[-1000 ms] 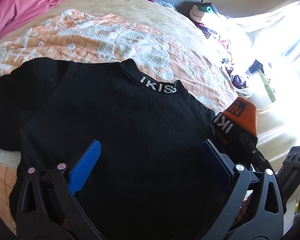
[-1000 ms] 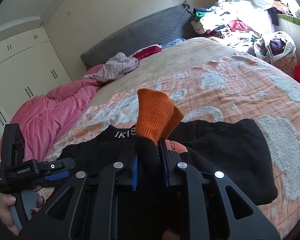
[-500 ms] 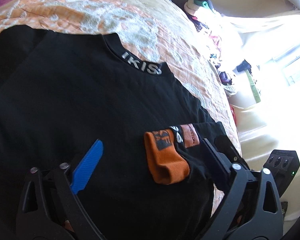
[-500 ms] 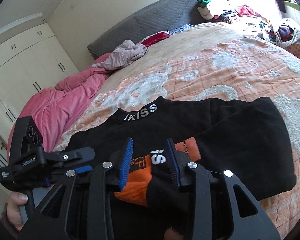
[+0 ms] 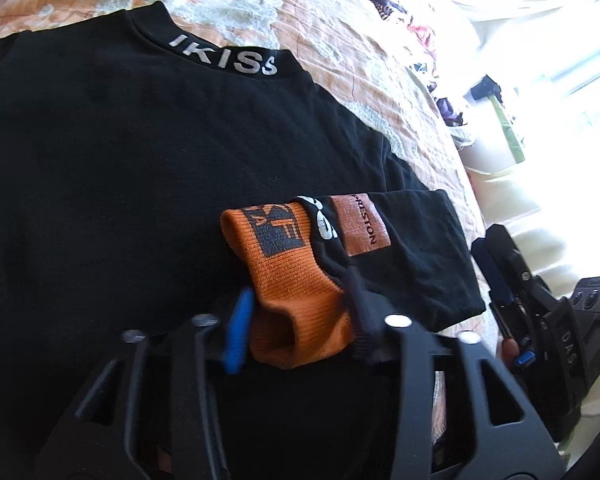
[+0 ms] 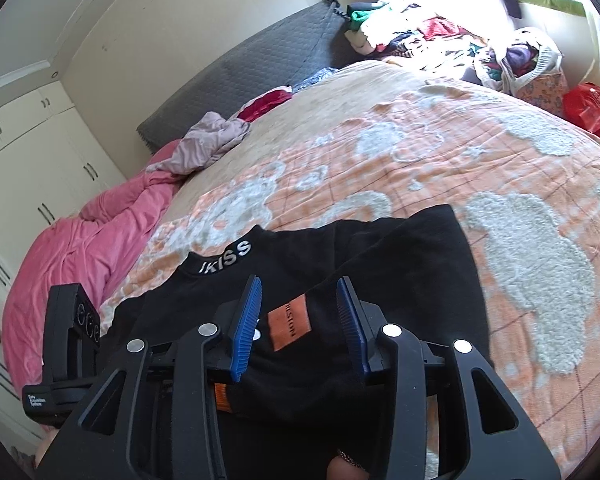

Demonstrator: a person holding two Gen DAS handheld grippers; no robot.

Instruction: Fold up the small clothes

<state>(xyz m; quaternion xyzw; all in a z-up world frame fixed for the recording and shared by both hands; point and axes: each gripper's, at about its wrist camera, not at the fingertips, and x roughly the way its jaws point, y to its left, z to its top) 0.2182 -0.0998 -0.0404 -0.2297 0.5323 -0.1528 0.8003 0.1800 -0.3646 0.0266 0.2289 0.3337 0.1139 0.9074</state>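
Two claws: left gripper (image 5: 300, 320) closing around the ribbed orange cuff (image 5: 296, 300); right gripper (image 6: 300, 320) opening, pads apart, over the soft black sweater (image 6: 400, 264); bare quilt (image 6: 520, 184) at two o'clock.

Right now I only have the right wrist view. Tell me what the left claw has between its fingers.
Observer: The orange cuff sits between the fingers of the left claw, whose jaws are closing on it.
Operator: Say where that cuff lies.
Observer: On the chest of the black shirt, below the collar lettering, at the end of the sleeve that is folded inward across the body.
Operator: Read me the brown patch on that sleeve.
Observer: The patch reads PRESTON in full, and it lies right beside the cuff.
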